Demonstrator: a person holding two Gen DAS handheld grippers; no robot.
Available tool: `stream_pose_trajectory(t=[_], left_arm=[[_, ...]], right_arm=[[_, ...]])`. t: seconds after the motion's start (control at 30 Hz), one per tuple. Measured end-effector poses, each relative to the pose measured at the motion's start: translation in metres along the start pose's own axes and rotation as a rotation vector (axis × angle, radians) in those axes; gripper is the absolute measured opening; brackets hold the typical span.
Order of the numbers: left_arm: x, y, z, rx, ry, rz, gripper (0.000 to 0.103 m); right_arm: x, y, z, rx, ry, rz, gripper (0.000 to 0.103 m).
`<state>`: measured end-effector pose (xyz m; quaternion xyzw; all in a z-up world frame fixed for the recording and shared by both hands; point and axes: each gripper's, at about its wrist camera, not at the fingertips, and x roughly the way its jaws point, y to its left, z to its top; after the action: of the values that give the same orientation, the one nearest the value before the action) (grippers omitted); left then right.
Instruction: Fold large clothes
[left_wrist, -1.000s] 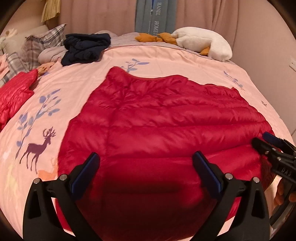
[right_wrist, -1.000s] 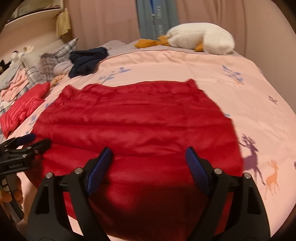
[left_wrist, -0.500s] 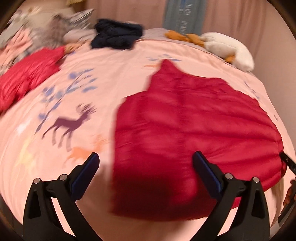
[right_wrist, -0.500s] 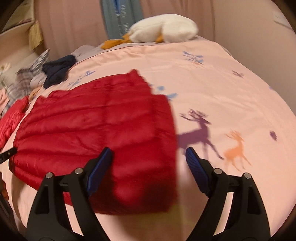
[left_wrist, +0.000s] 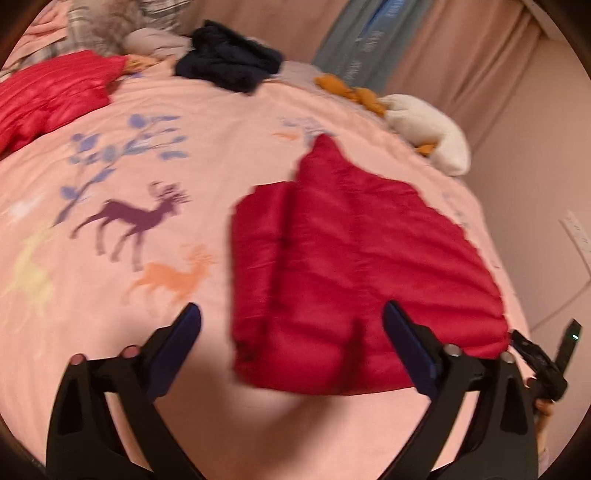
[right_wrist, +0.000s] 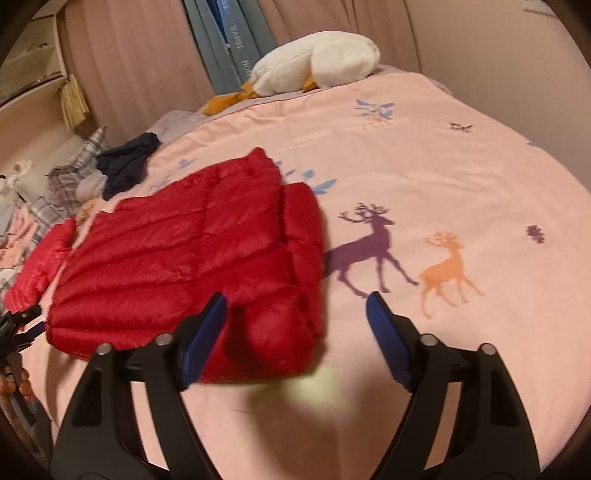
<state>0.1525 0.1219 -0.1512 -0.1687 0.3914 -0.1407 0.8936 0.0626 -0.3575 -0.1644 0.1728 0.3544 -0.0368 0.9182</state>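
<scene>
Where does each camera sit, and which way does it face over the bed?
Left wrist: on the left hand-held gripper, looking forward and down over the pink bed cover at the red down jacket's left side; its own closing fingers show, nothing between them.
Right wrist: on the right hand-held gripper, looking forward and down at the jacket's right side; its closing fingers show, none pressing the jacket.
Shared: jacket, dark clothes pile, white plush goose, each other's gripper at the frame edge.
</scene>
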Motion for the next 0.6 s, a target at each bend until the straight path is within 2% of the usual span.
stream_pose_trajectory(t=[0.03,0.13,0.17,0.23,0.3,0.4,0.5,0.6], left_arm=[[0.002,-0.005,0.001,0.009,0.003,-0.02,0.089],[0.012,-0.009,0.002,0.011,0.035,-0.041,0.077],[0.015,-0.01,0.002,0.007,0.049,-0.055,0.069],[0.017,-0.011,0.001,0.007,0.057,-0.062,0.069],[0.019,-0.008,0.0,-0.001,0.071,-0.077,0.058],[0.023,0.0,-0.002,-0.028,0.112,-0.104,0.042],[0.022,0.002,-0.008,-0.021,0.137,-0.122,0.032],[0.019,0.0,-0.015,-0.004,0.156,-0.12,0.029]], right_arm=[[0.001,0.001,0.001,0.003,-0.003,0.013,0.074],[0.008,0.002,0.006,0.002,0.008,0.012,0.061],[0.01,0.002,0.008,0.005,0.012,0.021,0.058],[0.011,0.005,0.01,-0.003,0.012,0.042,0.051],[0.014,0.009,0.01,-0.02,0.017,0.048,0.036],[0.018,0.019,0.01,-0.064,0.03,0.053,0.02],[0.016,0.025,0.007,-0.092,0.029,0.067,0.011],[0.01,0.027,0.003,-0.104,0.037,0.074,0.01]])
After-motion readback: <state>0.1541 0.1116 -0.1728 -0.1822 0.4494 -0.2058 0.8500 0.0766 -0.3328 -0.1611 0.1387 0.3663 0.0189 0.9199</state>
